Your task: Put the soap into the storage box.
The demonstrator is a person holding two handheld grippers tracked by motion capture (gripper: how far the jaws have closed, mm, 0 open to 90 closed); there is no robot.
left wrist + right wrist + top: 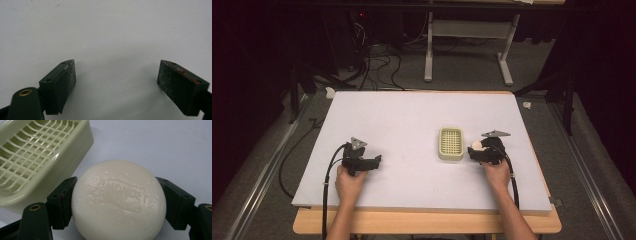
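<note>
At the right side of the pale grey table (412,125), we have the right gripper (117,202) closed on a round, cream-white bar of soap (118,200) just beside the pale yellow plastic soap dish (450,143) with its grid insert — the grasp looks made. Next, we judge, comes a lift over the dish rim — the left gripper (117,82) rests wide open, holding nothing

The room around the table (362,120) is dark, while the white tabletop is lit evenly from above. Shadows beneath the grippers are soft and short. A mild sheen sits on the soap (117,200), which looks slightly soft up close. The high view is grainy and dim at its edges.
</note>
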